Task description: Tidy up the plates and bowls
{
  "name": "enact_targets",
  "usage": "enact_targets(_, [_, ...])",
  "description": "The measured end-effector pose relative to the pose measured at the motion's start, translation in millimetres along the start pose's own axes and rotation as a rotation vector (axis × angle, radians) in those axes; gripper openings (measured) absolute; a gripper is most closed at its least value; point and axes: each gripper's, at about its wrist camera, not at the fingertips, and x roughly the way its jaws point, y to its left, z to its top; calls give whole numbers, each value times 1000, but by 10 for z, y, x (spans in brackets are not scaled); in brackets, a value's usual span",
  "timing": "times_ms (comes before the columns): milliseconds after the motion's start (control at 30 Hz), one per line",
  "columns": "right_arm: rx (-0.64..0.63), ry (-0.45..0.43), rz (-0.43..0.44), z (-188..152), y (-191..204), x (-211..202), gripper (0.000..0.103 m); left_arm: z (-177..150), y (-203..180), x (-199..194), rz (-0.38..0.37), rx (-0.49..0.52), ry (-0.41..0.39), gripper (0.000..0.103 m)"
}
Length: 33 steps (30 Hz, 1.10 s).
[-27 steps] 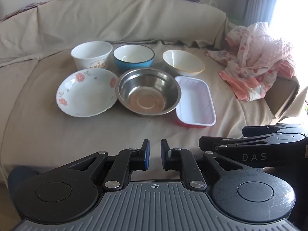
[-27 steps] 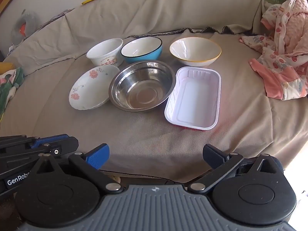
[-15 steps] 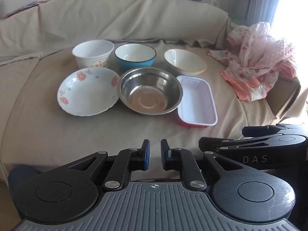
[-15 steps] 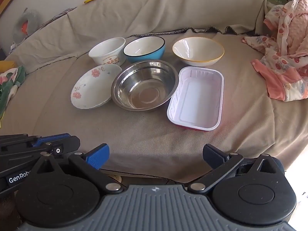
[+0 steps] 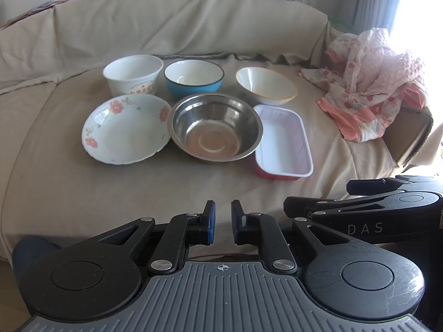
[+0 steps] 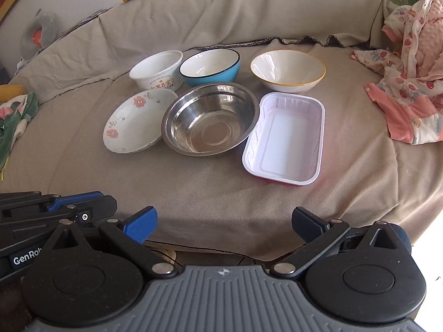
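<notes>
On a beige covered sofa seat [image 5: 110, 188] stand a floral plate [image 5: 126, 132] [image 6: 133, 121], a steel bowl [image 5: 216, 127] [image 6: 210, 119], a white rectangular tray [image 5: 285, 144] [image 6: 285, 138], a white printed bowl [image 5: 133, 74] [image 6: 156, 69], a blue bowl [image 5: 193, 77] [image 6: 210, 66] and a yellow-rimmed bowl [image 5: 265, 85] [image 6: 288, 69]. My left gripper [image 5: 223, 221] is nearly shut and empty, short of the dishes. My right gripper [image 6: 224, 221] is wide open and empty, near the seat's front edge.
Pink and white clothes [image 5: 373, 83] [image 6: 409, 77] lie at the right end of the sofa. A green floral cloth [image 6: 13, 119] lies at the left. The sofa backrest [image 5: 166, 19] rises behind the bowls.
Both grippers have moved slightly forward toward the dishes. The jaws have not changed.
</notes>
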Motion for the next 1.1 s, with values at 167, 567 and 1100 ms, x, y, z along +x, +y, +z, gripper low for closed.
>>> enact_targets(167, [5, -1, 2, -10, -14, 2, 103, -4, -2, 7, 0, 2, 2, 14])
enact_targets(567, [14, -16, 9, -38, -51, -35, 103, 12, 4, -2, 0, -1, -4, 14])
enact_targets(1100, [26, -35, 24, -51, -84, -108, 103, 43, -14, -89, -31, 10, -26, 14])
